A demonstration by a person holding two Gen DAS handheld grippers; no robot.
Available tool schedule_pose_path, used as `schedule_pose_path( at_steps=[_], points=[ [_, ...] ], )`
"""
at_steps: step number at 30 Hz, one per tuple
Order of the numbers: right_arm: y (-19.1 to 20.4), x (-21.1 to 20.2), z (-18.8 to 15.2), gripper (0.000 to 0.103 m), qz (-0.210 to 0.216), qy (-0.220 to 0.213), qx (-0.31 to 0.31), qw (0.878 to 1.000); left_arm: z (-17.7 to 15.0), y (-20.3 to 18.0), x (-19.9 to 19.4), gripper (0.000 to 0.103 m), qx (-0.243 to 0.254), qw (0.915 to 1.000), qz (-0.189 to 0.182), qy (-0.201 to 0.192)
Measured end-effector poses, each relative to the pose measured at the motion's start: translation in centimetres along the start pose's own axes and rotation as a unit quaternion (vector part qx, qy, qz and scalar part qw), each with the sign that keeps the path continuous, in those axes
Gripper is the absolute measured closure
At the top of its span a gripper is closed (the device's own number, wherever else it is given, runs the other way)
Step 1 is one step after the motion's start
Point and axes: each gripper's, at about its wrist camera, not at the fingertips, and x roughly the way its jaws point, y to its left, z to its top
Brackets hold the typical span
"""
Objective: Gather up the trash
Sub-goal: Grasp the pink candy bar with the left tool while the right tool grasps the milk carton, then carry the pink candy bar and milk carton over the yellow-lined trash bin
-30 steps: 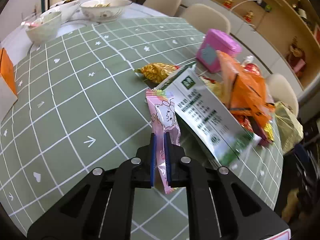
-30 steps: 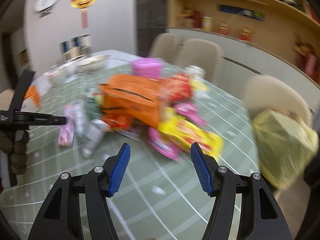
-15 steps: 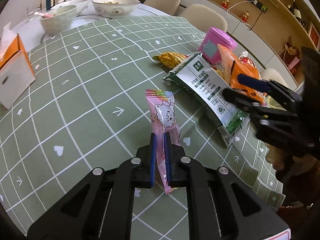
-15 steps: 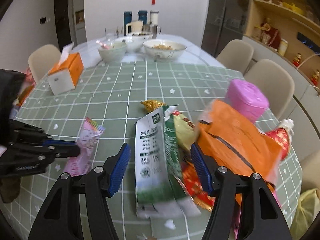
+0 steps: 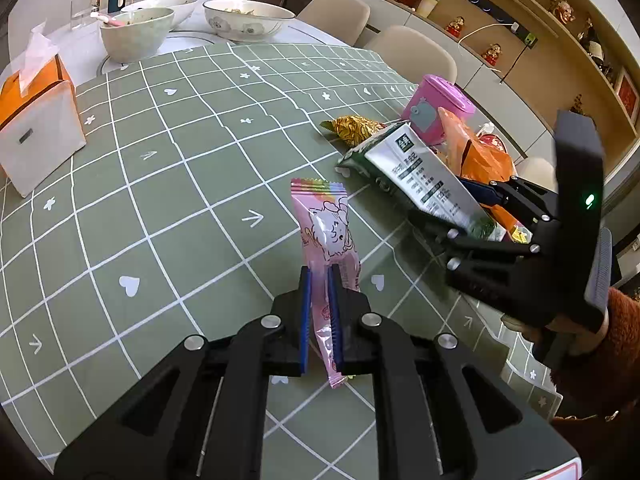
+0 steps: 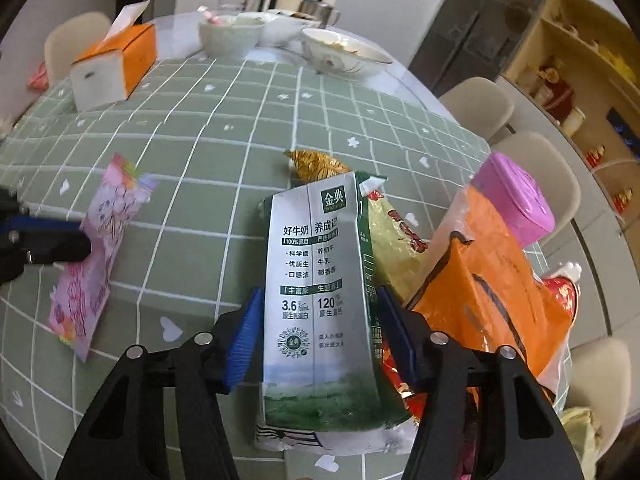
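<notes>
A: Two pieces of trash are now in play at once. Compared with a moment ago, the right gripper [image 6: 316,334] has swung in from the side and now straddles the milk carton [image 6: 320,300], and its fingers [image 6: 244,336] have just been closing around it.

B: Are they actually gripping it yet?

A: I can't tell for sure. The blue pads stand just at the carton's two edges; the near one looks to be touching, the far one is partly hidden behind the carton. I would call it a grasp about to land, not one made.

B: And the other hand?

A: The left gripper [image 5: 319,314] is almost fully closed, pinching the pink candy wrapper [image 5: 326,240] near its lower end and holding it upright over the green checked surface [image 5: 168,184], same as a second ago.

B: So what does that mean for the job?

A: One item is secured and a second is nearly taken, so my guess is both get carried off together. The carton lies flattened, leaning on the pile of wrappers, with an orange plastic bag [image 6: 480,280] and a gold wrapper [image 6: 316,162] close by.

B: Any containers to drop them in?

A: A small pink lidded bin [image 6: 516,196] sits behind the pile with its lid shut, so its contents are hidden. Further back, three bowls [image 5: 138,32] hold what looks like food remains, and an orange tissue box [image 5: 36,128] has a tissue poking out.
</notes>
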Motion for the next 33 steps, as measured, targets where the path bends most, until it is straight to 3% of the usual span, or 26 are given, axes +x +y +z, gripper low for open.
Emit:
schedule_pose_path(
  at_steps=[3,8,20,26,33],
  points=[
    [-1.1,-2.7,-0.1,0.054,0.023,-0.023,0.040,0.999,-0.1,-0.6,-0.8,0.095,0.000,1.0000,-0.007,-0.006],
    [-2.7,-8.6,-1.2,0.054,0.014,-0.082,0.074,0.994,-0.1,-3.5,-3.3,0.095,0.023,0.9992,-0.014,-0.030],
    [-11.1,-20.2,-8.4,0.054,-0.081,-0.163,0.160,0.970,1.8,-14.8,-6.8,0.095,0.102,0.9898,-0.061,-0.079],
    [-16.9,-22.5,-12.8,0.054,-0.107,-0.179,0.186,0.960,2.5,-21.0,-5.4,0.095,0.111,0.9866,-0.076,-0.092],
    [-26.3,-25.8,-18.5,0.054,-0.154,-0.193,0.228,0.942,3.0,-32.3,-1.3,0.095,0.152,0.9791,-0.116,-0.071]
  ],
)
